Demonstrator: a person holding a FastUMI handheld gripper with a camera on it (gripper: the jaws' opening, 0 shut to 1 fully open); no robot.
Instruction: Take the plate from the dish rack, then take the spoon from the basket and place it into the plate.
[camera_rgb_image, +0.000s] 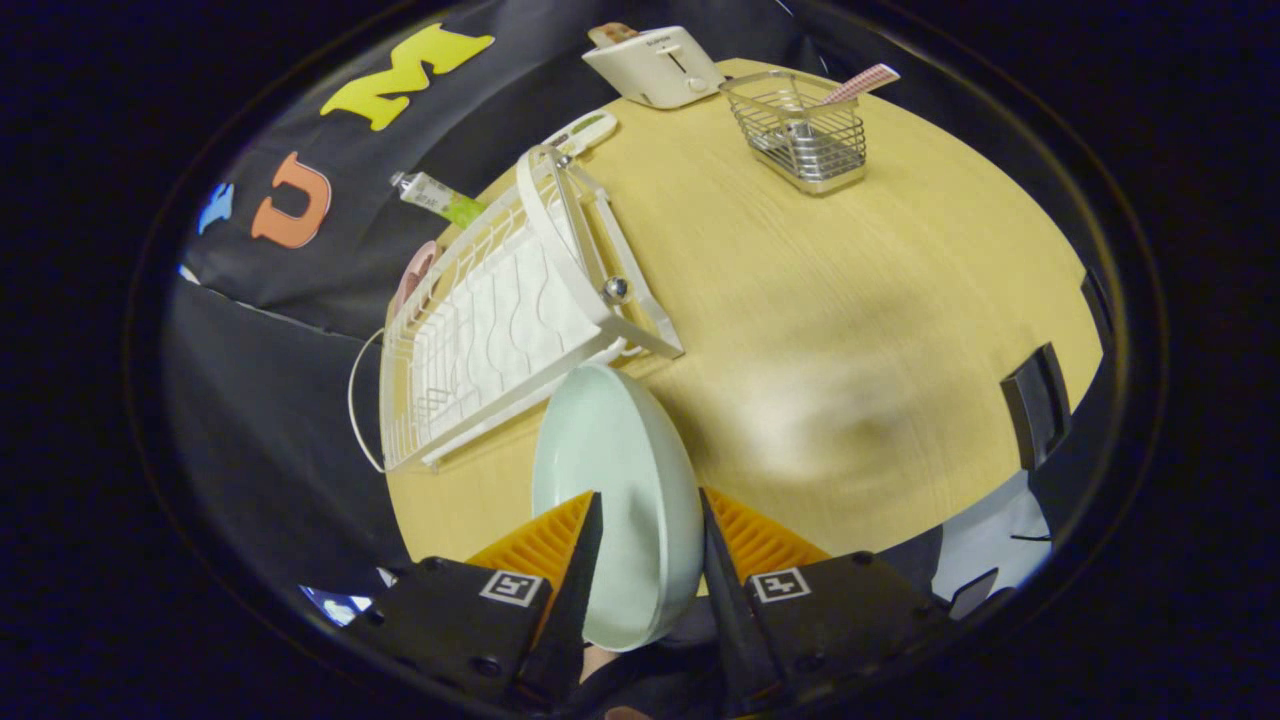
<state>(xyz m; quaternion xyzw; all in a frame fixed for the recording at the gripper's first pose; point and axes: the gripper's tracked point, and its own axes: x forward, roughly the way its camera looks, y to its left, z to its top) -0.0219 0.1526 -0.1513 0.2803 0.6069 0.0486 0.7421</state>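
Note:
A pale green plate (625, 480) stands on edge between my two orange fingers, and my gripper (650, 515) is shut on it near its rim. It hangs above the wooden table (850, 300), just in front of the white dish rack (500, 310), whose slots stand bare. Far beyond the fingers, a wire basket (805, 135) stands near the table's back edge, with a pink patterned spoon handle (862, 82) sticking out of its top.
A white toaster (655, 65) stands behind the basket at the table's far edge. A tube (435, 197) and a white handheld device (585, 132) lie behind the rack. A pink item (412, 275) leans by the rack's far side. A black clamp (1035, 400) grips the table's right edge.

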